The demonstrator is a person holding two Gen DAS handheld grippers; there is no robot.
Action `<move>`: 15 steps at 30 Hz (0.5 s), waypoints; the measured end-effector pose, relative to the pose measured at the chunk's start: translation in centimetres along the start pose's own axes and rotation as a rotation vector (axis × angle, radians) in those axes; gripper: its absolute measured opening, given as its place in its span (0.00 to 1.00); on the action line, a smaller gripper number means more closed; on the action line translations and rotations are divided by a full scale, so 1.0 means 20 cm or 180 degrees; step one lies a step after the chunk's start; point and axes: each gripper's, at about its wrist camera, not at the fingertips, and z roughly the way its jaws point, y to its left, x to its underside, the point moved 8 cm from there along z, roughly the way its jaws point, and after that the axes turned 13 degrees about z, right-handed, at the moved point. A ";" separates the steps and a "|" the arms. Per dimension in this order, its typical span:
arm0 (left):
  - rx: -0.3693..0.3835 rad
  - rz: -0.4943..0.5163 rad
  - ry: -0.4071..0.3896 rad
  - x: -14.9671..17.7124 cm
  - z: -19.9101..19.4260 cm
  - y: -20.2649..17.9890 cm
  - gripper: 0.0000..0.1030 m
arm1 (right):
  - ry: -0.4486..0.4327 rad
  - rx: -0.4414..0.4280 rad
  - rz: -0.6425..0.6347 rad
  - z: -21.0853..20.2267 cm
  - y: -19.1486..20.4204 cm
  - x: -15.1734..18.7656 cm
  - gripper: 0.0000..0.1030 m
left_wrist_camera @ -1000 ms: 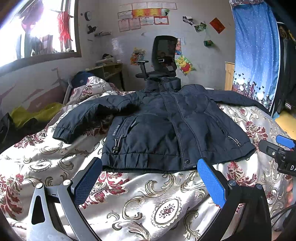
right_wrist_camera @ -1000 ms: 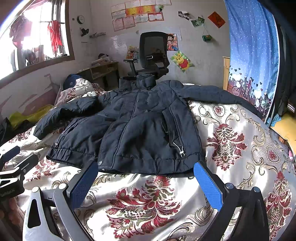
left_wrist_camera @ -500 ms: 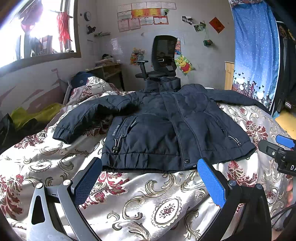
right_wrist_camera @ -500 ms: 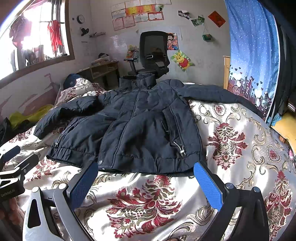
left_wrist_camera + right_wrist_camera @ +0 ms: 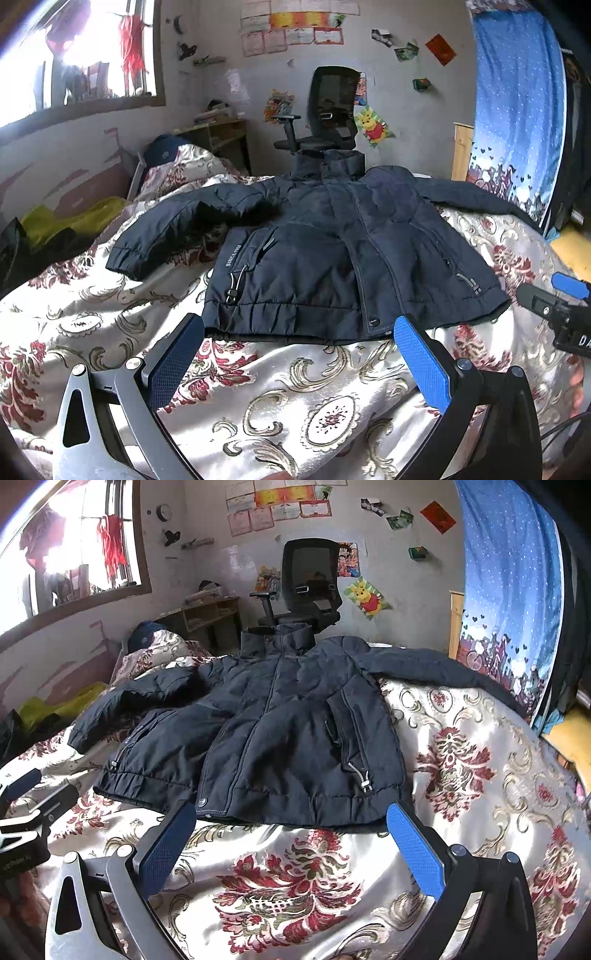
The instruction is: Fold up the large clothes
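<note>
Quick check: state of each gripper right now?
Left gripper: open, jaws wide apart, holding nothing, short of the jacket hem.
Right gripper: open, empty.

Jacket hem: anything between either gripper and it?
Nothing visible. Only bare floral bedspread lies between the open left gripper and the jacket hem, and likewise ahead of the open right gripper. Neither gripper's fingers touch the fabric.

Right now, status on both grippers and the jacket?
Left hand-held gripper open, empty. Right hand-held gripper open, empty. Jacket flat on bedspread, unfolded, sleeves out. Nothing blocking.
</note>
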 end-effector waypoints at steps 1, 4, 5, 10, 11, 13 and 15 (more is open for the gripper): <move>0.0036 -0.0033 -0.0007 -0.02 -0.01 0.01 0.98 | -0.0002 0.0017 -0.0017 -0.01 0.01 -0.02 1.00; 0.0011 -0.0010 -0.0030 -0.08 -0.02 0.01 0.98 | -0.0030 0.0048 -0.0024 -0.04 0.02 -0.08 1.00; -0.0001 0.0009 -0.0048 -0.11 -0.03 0.01 0.98 | -0.0044 0.0061 -0.0024 -0.05 0.03 -0.10 1.00; -0.0024 0.0088 -0.0194 -0.25 -0.09 0.04 0.98 | -0.0199 0.0139 0.0005 -0.16 0.03 -0.26 1.00; -0.0036 0.0104 -0.0225 -0.28 -0.11 0.05 0.98 | -0.0228 0.0148 -0.0007 -0.18 0.04 -0.29 1.00; -0.0051 0.0154 -0.0287 -0.35 -0.13 0.06 0.98 | -0.0313 0.0184 -0.0077 -0.23 0.06 -0.34 1.00; -0.0039 0.0213 -0.0359 -0.41 -0.16 0.05 0.98 | -0.0385 0.0195 -0.0163 -0.29 0.09 -0.40 1.00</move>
